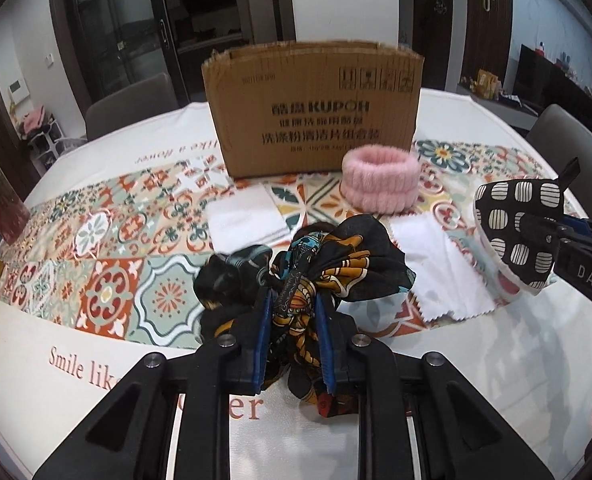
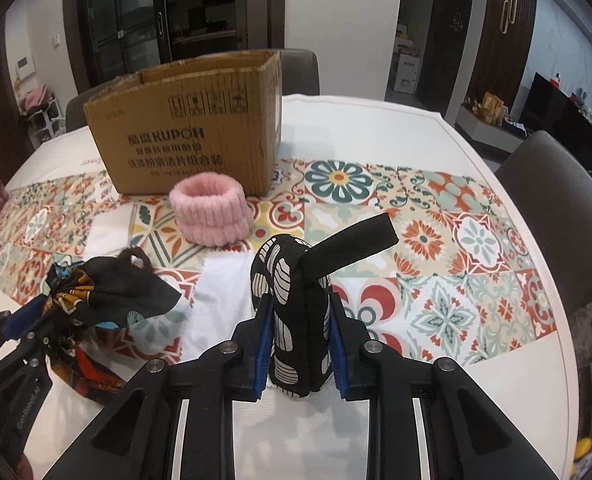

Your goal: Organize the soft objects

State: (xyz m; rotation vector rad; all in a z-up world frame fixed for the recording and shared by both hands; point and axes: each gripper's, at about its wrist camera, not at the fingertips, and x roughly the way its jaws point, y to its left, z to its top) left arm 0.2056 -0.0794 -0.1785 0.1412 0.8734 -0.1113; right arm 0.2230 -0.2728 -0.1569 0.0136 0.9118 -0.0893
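On the tiled-cloth bench (image 1: 95, 240), the left gripper (image 1: 293, 312) pinched a patterned scarf (image 1: 336, 264); the right gripper (image 2: 300, 320) clamped a black-and-white mitt (image 2: 291, 300).

- cardboard box (image 1: 314, 108): front face printed "KUPOH" in bold, Chinese characters before it and in two lines under it; row of four handling symbols upper right; small code upper left, too blurred to read
- tablecloth (image 1: 75, 360) on counter: "Smile like" in reddish serif, rest hidden except "er"; far edge has the phrase upside down, partly readable, "like a flower"
- right gripper (image 1: 588, 276): white letters "DAS" on black body
- left gripper (image 2: 23, 412): "GenRobot.AI" along its side
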